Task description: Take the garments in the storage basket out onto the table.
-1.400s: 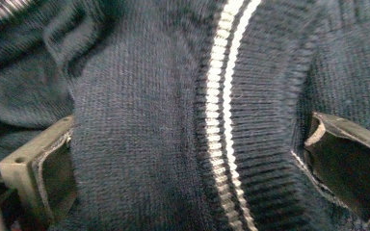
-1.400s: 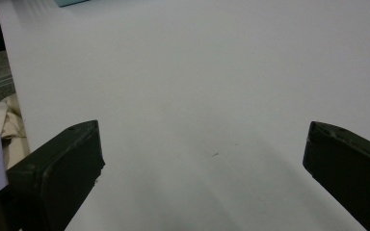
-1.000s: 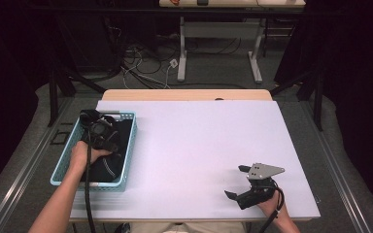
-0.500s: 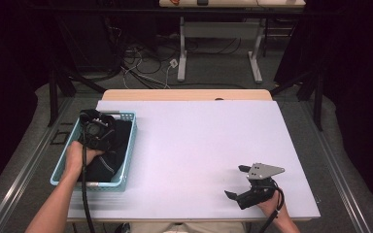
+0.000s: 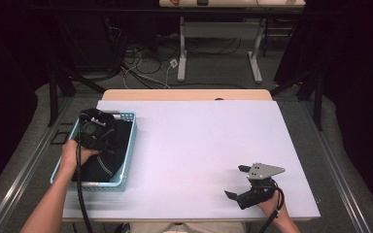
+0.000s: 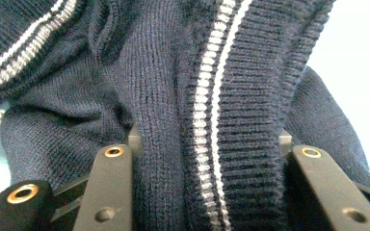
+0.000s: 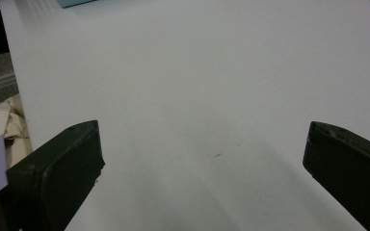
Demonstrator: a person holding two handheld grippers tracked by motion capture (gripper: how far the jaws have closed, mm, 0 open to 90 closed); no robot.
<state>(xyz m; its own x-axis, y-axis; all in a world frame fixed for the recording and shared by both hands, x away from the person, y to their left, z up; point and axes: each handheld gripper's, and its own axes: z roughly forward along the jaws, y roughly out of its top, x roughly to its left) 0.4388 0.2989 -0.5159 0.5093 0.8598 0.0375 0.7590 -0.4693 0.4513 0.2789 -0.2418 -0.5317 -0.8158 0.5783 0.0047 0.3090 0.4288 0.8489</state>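
Observation:
A dark navy knitted sweater (image 5: 104,162) with a thin white stripe lies in a light blue basket (image 5: 128,145) at the table's left. My left gripper (image 5: 95,130) is down in the basket on top of it. In the left gripper view a thick fold of the sweater (image 6: 173,96) and its ribbed, striped edge fills the gap between my jaws, which press on it from both sides. My right gripper (image 5: 235,181) rests near the table's front right, open, with nothing but bare white table between its fingers (image 7: 58,168).
The white table top (image 5: 199,145) stretches between the basket and the right gripper. Its front edge (image 5: 189,217) runs just below both hands. A corner of the basket (image 7: 74,2) shows far off in the right gripper view. Cables and table legs stand on the floor behind.
The left hand has shifted slightly left over the basket with the gripper staying on the sweater. The right gripper has not moved.

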